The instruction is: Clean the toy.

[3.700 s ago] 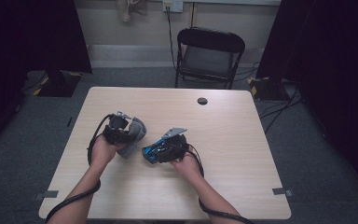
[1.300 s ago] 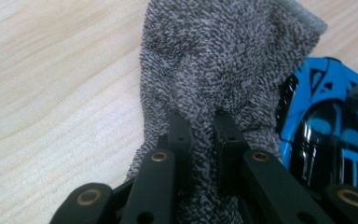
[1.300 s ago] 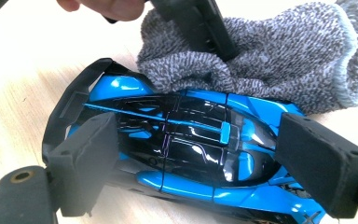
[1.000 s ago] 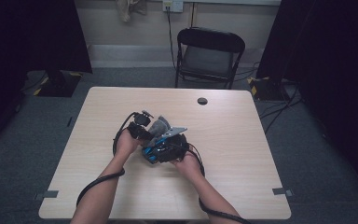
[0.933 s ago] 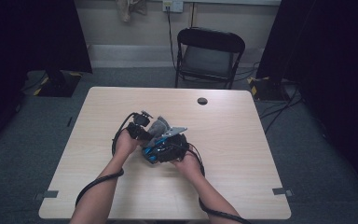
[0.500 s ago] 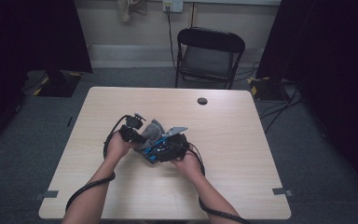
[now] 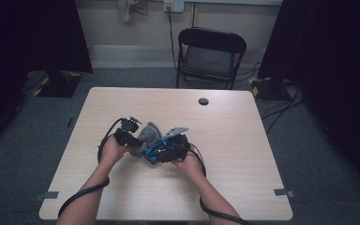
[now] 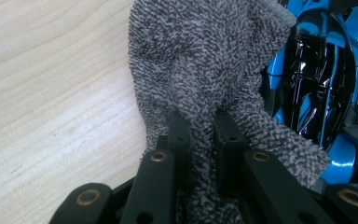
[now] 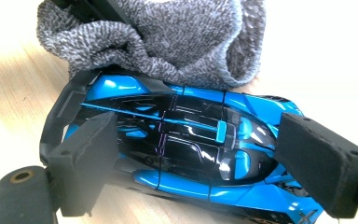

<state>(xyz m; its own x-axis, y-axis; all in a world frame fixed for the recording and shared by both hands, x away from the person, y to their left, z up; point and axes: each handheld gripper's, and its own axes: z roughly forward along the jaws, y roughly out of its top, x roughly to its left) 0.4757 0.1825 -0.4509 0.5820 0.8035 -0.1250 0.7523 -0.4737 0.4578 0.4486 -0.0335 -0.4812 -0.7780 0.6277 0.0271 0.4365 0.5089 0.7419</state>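
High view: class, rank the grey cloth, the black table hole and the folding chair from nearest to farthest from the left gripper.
1. Grey cloth: in the left gripper, touching.
2. Black table hole: far side of the table, right.
3. Folding chair: beyond the table's far edge.

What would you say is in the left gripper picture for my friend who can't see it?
The left tongs pinch a fuzzy grey cloth between two black jaws that rise from the bottom. The cloth drapes against a shiny blue and black toy car on the right. Pale wooden table fills the left side.
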